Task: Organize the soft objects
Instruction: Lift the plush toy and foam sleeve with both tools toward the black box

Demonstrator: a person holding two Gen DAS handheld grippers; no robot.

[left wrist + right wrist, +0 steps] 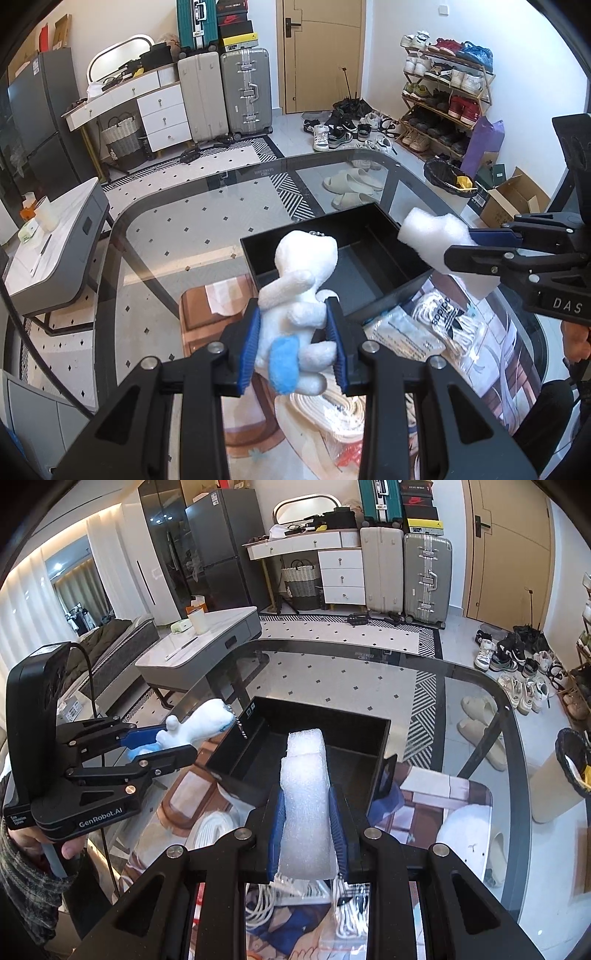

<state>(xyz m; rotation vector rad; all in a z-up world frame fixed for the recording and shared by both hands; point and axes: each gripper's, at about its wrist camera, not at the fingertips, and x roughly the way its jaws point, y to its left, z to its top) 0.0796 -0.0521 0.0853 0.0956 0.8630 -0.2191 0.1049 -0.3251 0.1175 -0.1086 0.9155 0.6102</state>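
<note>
My left gripper (293, 328) is shut on a white plush toy (295, 291) with a blue patch and a small ball chain, held above the near-left edge of an open black box (343, 266). My right gripper (306, 819) is shut on a white foam block (304, 797), held above the near edge of the black box (365, 746). In the left wrist view the right gripper (458, 247) holds the foam block (432, 230) at the box's right corner. In the right wrist view the left gripper (162, 746) holds the plush toy (201, 723) left of the box.
The box stands on a glass table (177, 236). Bagged white cords (443, 317) and a bagged cream roll (328, 413) lie on a printed mat (458, 801) near me. A grey side table (207, 646), suitcases and shoes stand beyond.
</note>
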